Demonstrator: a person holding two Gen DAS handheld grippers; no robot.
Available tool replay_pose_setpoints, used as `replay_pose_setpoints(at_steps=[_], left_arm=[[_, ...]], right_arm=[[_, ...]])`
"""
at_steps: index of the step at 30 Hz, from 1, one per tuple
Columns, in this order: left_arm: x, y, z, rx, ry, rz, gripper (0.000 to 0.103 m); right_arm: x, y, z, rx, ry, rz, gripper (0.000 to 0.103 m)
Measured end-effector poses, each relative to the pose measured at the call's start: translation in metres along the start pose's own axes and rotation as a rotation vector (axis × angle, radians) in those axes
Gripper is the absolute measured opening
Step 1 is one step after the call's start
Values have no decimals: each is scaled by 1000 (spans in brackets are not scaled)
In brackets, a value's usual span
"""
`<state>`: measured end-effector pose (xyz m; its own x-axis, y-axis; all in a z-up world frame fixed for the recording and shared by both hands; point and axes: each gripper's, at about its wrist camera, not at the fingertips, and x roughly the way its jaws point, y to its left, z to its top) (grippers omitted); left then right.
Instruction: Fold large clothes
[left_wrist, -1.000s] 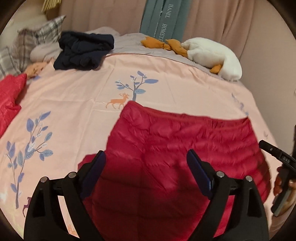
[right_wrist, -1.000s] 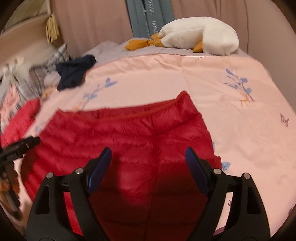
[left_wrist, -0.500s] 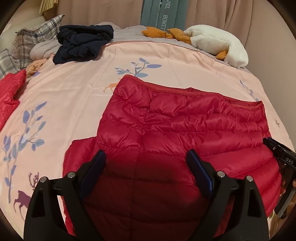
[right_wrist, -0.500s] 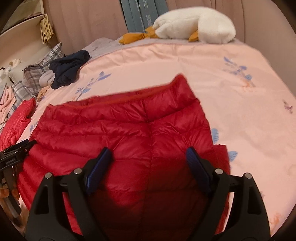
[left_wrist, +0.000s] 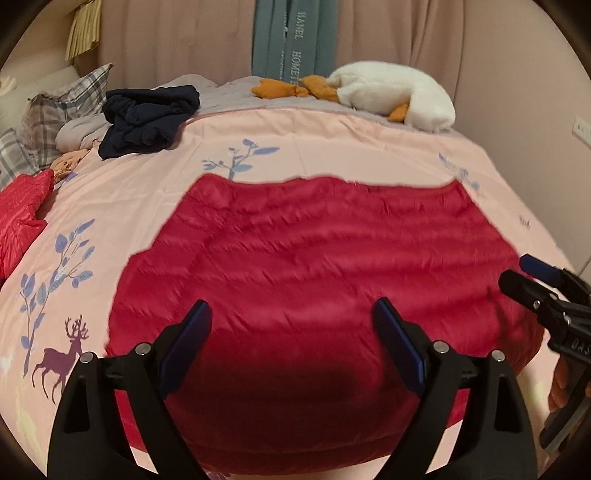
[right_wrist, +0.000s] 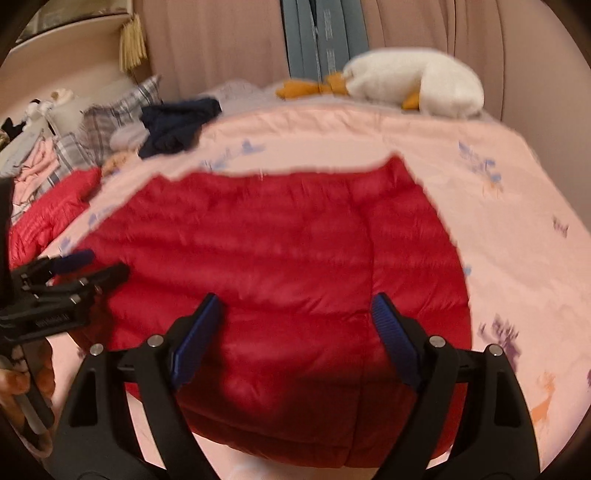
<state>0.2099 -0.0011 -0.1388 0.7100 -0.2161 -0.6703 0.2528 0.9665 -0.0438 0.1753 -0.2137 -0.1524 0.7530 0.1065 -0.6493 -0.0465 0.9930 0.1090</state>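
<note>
Fingers on both tools stand wide with nothing between them: your left gripper (left_wrist: 291, 347) and your right gripper (right_wrist: 295, 336) each hang over the near part of the red down jacket (left_wrist: 317, 258), pads clear of the fabric. That jacket is your landmark; it lies spread flat on the pink bedspread (left_wrist: 332, 136), near hem toward you, far edge running straight across. You look to be between folds, lining up for the next grasp. To my eye the next move calls for you to lower both tools onto one edge of the jacket, pinch through the puffy layers, and carry that edge over evenly so the slippery shell does not slide. Beyond the jacket sit a dark navy garment (left_wrist: 147, 118) and a white plush goose (left_wrist: 399, 96); left of it lies another red garment (left_wrist: 20, 210). No containers show anywhere.
</note>
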Motion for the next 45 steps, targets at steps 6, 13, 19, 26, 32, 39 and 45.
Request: replay_pose_setpoints(at_steps=[6,13,19,26,32,39,45], left_arm=[[13,-2,-7,6,34,15,91],[-8,2,-8,-7,17,18,90],[-11,7,-22,-4,25,49,91],[-29,3,-15,-23,33,43,91],[-85,-8,4,-7,39,47,99],[-176,-23,27,1,-53,116,102],[-234,-30,28,-11,-100,117,102]], right_arm=[[10,-9,-1,53,24,17,86],[-30,-30,2,127,-56,34,86],[-7,-50,-14,154,55,-24,86],[-48,-31,3,150,26,-23,94],[-117,-3,20,149,-8,-51,101],[-192,27,33,115,-76,-71,101],[-239,49,27,64,-158,-43,101]])
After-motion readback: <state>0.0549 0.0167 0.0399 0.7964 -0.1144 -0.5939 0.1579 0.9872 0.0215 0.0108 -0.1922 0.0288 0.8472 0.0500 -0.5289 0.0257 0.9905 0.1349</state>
